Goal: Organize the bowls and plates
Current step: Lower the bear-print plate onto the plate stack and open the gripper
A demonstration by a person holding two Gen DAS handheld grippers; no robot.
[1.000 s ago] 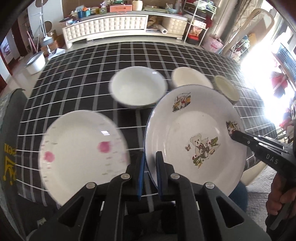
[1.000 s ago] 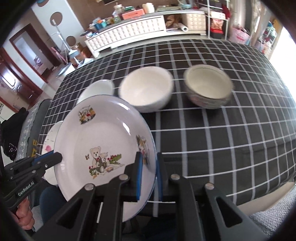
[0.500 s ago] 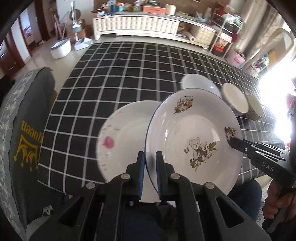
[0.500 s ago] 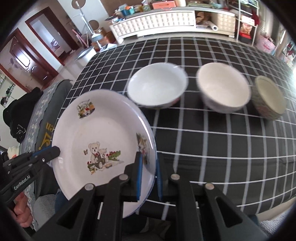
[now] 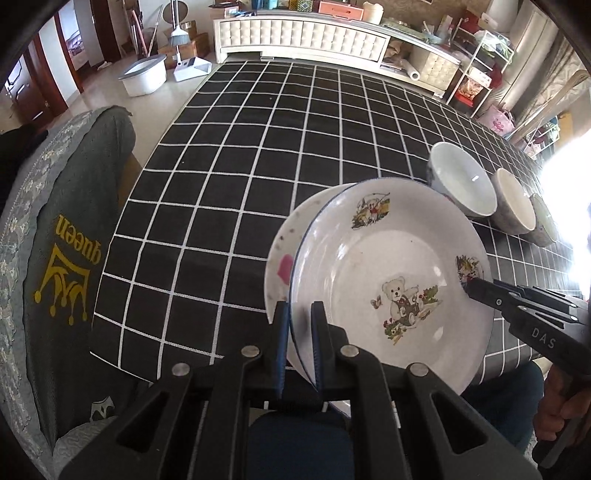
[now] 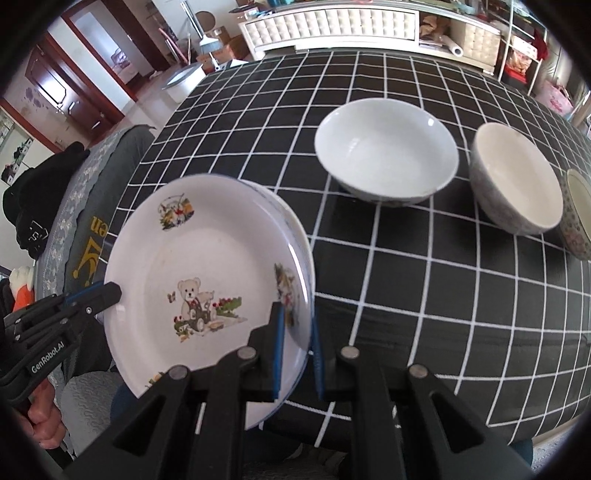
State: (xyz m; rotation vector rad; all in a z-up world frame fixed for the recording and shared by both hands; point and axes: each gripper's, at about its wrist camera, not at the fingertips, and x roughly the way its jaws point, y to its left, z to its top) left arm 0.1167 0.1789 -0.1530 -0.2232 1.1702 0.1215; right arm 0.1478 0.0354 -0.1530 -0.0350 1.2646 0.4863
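A white teddy-bear plate [image 5: 391, 273] [image 6: 207, 280] with a blue rim hangs between both grippers above the table's near edge. My left gripper [image 5: 297, 321] is shut on its left rim; my right gripper [image 6: 295, 325] is shut on its right rim. The right gripper's tip also shows in the left wrist view [image 5: 476, 290], and the left gripper's tip in the right wrist view [image 6: 107, 293]. Under the bear plate, mostly hidden, lies a white plate with pink spots [image 5: 282, 258]. Three bowls stand in a row: a wide white bowl [image 6: 386, 151], a speckled bowl [image 6: 517, 177], a patterned bowl [image 6: 576, 214].
The table wears a black cloth with a white grid [image 5: 266, 147]. A grey chair cover with a yellow crown print [image 5: 66, 258] hangs at the table's left edge. A white sideboard [image 5: 303, 35] and a basin [image 5: 142, 77] stand on the floor beyond.
Both grippers have carried the bear plate leftward until it covers the pink-spotted plate, which earlier lay beside it. The bowls now lie further right in both views.
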